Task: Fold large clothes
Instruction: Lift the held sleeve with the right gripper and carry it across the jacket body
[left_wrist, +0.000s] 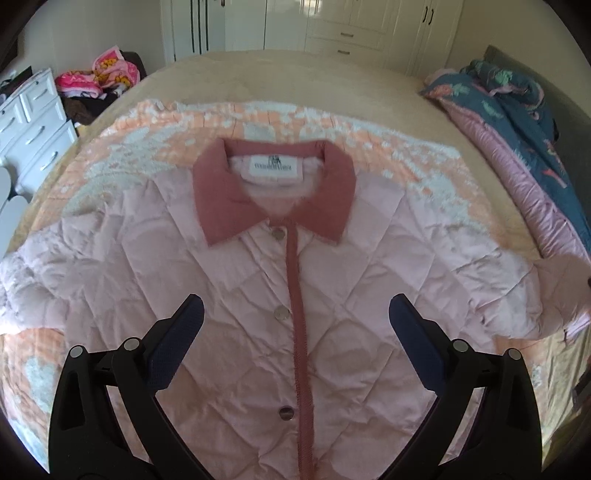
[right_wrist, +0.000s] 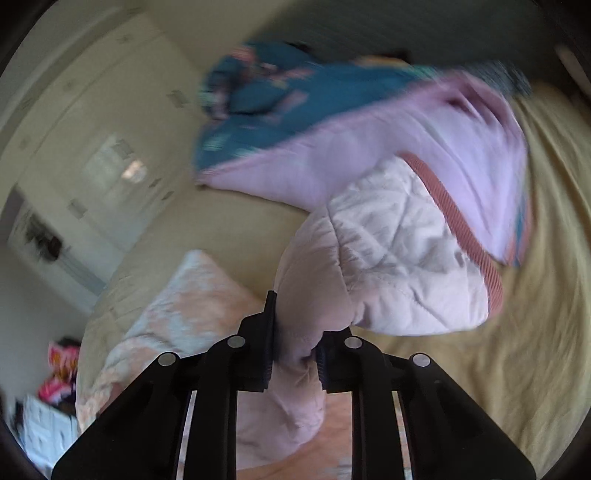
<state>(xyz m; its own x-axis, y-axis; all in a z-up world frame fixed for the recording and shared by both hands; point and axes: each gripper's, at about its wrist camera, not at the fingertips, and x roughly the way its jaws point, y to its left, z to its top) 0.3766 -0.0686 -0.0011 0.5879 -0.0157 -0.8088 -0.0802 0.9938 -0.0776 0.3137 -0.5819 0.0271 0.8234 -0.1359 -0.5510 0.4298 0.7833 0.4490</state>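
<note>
I see the pink quilted jacket (left_wrist: 295, 295) spread front-up on the bed (left_wrist: 295, 74), collar toward the wardrobe (left_wrist: 351, 26). My left gripper (left_wrist: 295, 317) hangs released above its button placket; my right gripper (right_wrist: 295, 354) is clenched on the jacket's sleeve (right_wrist: 388, 258).

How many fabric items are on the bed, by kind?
Jackets: 1, pink quilted jacket, its sleeve clamped in the right hand-held gripper
Blankets: 1, orange-and-white blanket under the jacket
Quilts: 1, blue-and-pink quilt bunched at the bed's edge
Total: 3
</note>
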